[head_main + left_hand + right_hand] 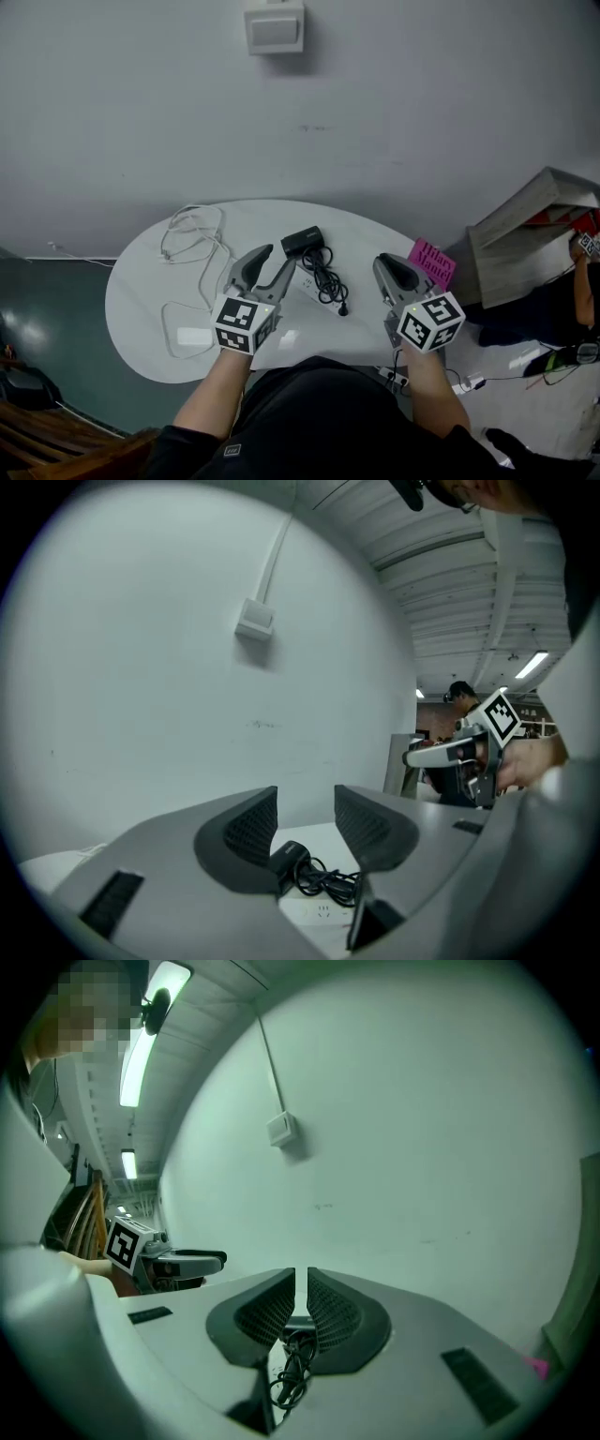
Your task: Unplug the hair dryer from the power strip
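Head view: both claws are held up off the bench (141, 281), side by side over its front half, with the person's body against the near rim. Left claw (279, 260) is spread; its own view shows nothing between the pads, only open air. Right claw (382, 264) has its jaws pressed almost together with a thin slit left, and nothing is pinched in it. The hair dryer (302, 242) lies on the bench just beyond the left claw's tips, toward the centre. Its black cord (326, 279) is coiled on the near side and runs into the lane between the two claws, ending in a plug (343, 309) that rests on the bench top. The white power strip (319, 913) lies flat just below the left claw, beside the coil; we see no plug in the sockets facing us. The bench's far edge butts against the grey wall (422, 112), so there is no room behind the dryer. On the left half, loops of thin white cable (192, 234) take up the surface out to the curved rim. At the right rim sits a pink book (433, 262), close to the right claw. Past it a grey board (520, 239) leans, off the bench. The freest surface is the strip between the claws and the patch behind the right claw's tip.
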